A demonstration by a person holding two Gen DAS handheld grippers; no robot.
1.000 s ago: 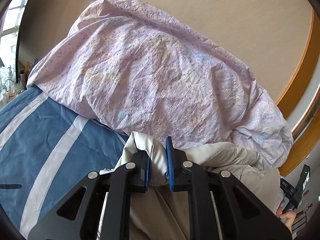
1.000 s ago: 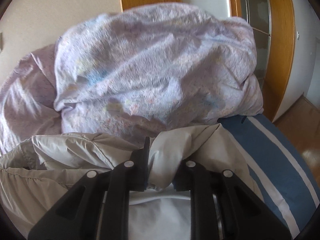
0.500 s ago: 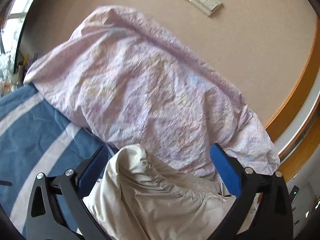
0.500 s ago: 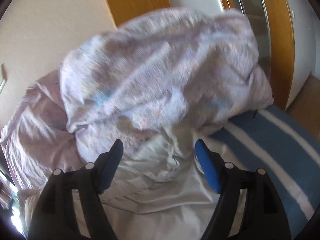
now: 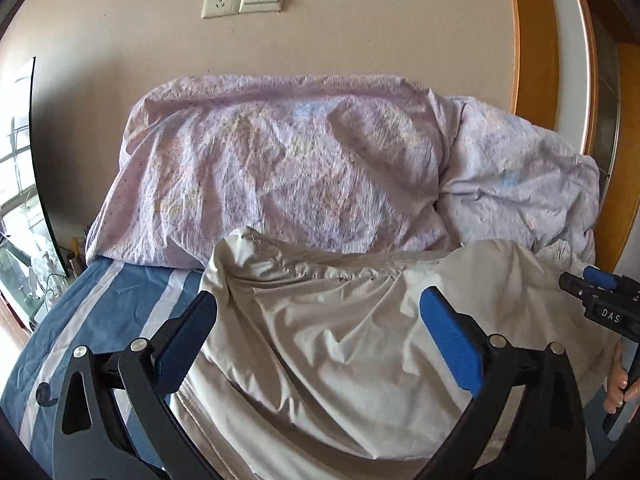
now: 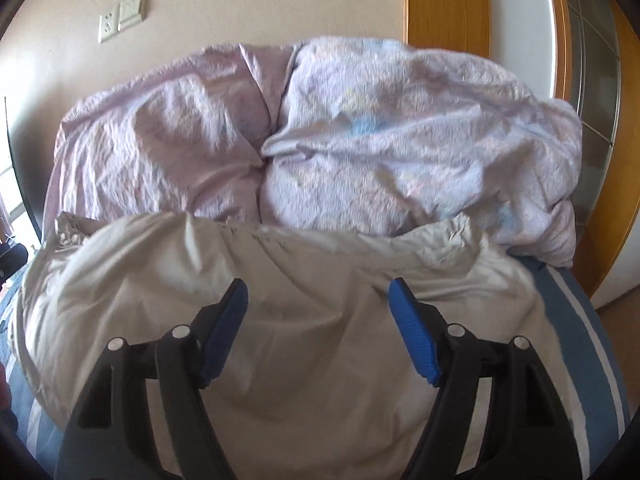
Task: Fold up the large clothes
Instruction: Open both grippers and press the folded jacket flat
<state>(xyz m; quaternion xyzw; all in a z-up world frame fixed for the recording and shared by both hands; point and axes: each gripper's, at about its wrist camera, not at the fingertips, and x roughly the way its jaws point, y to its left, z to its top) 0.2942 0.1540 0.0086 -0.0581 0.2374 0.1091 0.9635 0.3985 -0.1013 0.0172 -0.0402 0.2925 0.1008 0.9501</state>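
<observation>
Beige jacket (image 5: 340,344) rumpled on striped bedsheet (image 5: 100,320), lying between and beyond left gripper (image 5: 316,320) and right gripper (image 6: 318,320), both spread wide, gripping nothing, lilac duvet (image 5: 288,168) behind.

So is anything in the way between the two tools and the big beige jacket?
Nothing visible is. The left tool and the right tool are both open, with the beige jacket directly ahead of them. The lilac duvet is piled behind the jacket, not in front of it.

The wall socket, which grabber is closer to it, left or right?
Probably the left. The wall socket looms nearly above the open left gripper; from the open right gripper, the same socket looks smaller, off to its left.
</observation>
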